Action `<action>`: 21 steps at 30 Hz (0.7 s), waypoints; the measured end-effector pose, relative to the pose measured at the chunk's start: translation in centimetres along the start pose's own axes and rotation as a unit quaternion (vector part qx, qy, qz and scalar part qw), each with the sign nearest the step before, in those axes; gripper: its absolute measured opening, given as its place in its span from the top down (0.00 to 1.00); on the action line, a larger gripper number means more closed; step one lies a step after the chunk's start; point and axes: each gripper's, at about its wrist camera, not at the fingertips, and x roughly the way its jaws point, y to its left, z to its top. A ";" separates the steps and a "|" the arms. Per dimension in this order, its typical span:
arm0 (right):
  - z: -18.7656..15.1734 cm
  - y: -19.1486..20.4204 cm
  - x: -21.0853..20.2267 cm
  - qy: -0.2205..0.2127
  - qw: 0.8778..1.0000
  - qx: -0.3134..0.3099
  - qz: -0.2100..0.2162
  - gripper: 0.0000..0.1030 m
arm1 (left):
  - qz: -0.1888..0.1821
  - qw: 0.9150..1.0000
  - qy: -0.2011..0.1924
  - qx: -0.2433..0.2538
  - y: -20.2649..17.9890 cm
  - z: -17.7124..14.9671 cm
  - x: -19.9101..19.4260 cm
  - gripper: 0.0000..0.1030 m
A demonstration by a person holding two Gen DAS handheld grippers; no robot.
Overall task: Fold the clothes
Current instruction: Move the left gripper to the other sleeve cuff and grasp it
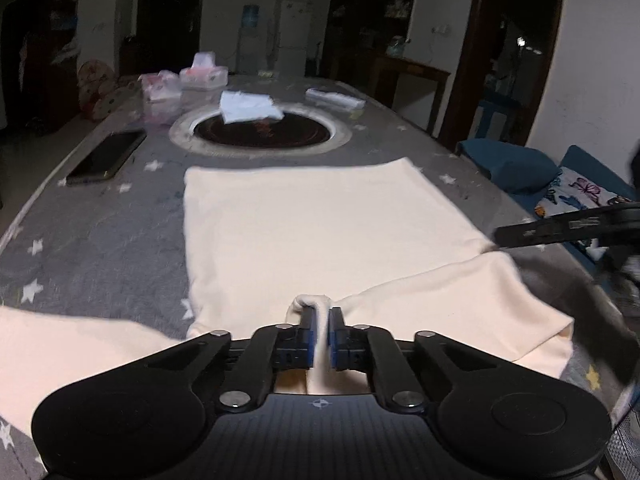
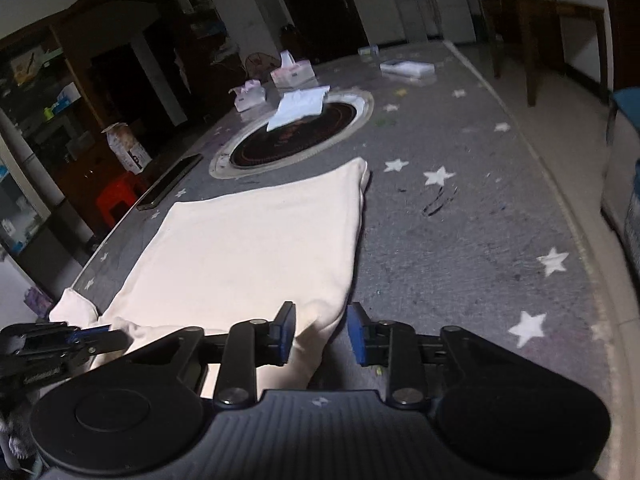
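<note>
Folding a cream garment (image 1: 320, 220) on the starred surface (image 1: 100, 240).
Left gripper (image 1: 322, 322) is pinching its near edge at lower centre; right gripper (image 2: 321, 330) is hovering wide at its corner.

Left gripper (image 1: 322, 322) low over the cream garment (image 1: 304, 224), jaws pinched tight on a fold at its near edge. Right gripper (image 2: 321, 334) at the garment's near right corner, jaws spread wide, gripping nothing.

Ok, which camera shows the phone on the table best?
The left wrist view: the phone lies with its whole dark screen showing, left of the cream garment. The right wrist view catches it only edge-on.
</note>
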 end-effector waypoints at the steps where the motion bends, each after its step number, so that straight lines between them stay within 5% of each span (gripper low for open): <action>1: 0.0 0.0 0.3 0.003 1.000 -0.007 -0.005 0.78 | -0.002 1.000 -0.007 0.004 -0.2 0.2 -0.4 0.95; 4: -0.2 0.3 1.0 0.012 0.999 -0.033 -0.021 0.91 | -0.006 0.999 -0.036 0.004 -0.6 1.0 -2.2 0.95; 21: -1.3 3.4 -2.1 -0.020 0.993 -0.119 -0.014 0.90 | 0.013 0.999 -0.021 -0.021 1.0 0.8 -1.7 0.88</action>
